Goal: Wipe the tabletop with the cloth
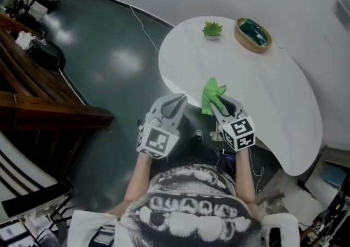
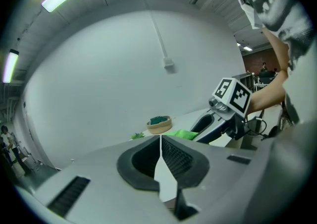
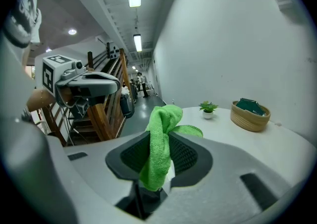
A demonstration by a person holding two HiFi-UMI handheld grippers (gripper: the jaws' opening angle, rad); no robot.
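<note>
A bright green cloth (image 1: pixel 211 95) is pinched in my right gripper (image 1: pixel 219 101), whose jaws are shut on it at the near edge of the white tabletop (image 1: pixel 262 93). In the right gripper view the cloth (image 3: pixel 161 141) stands bunched up between the jaws, above the table. The left gripper (image 1: pixel 176 104) hangs to the left, off the table's edge over the dark floor, shut with nothing in it. From the left gripper view the right gripper (image 2: pixel 218 121) and the cloth (image 2: pixel 181 133) show ahead to the right.
A small potted plant (image 1: pixel 212 29) and a round woven basket (image 1: pixel 252 35) with something dark green in it stand at the table's far side. Wooden stairs (image 1: pixel 38 98) rise at the left. A cable (image 1: pixel 139 22) runs across the dark floor.
</note>
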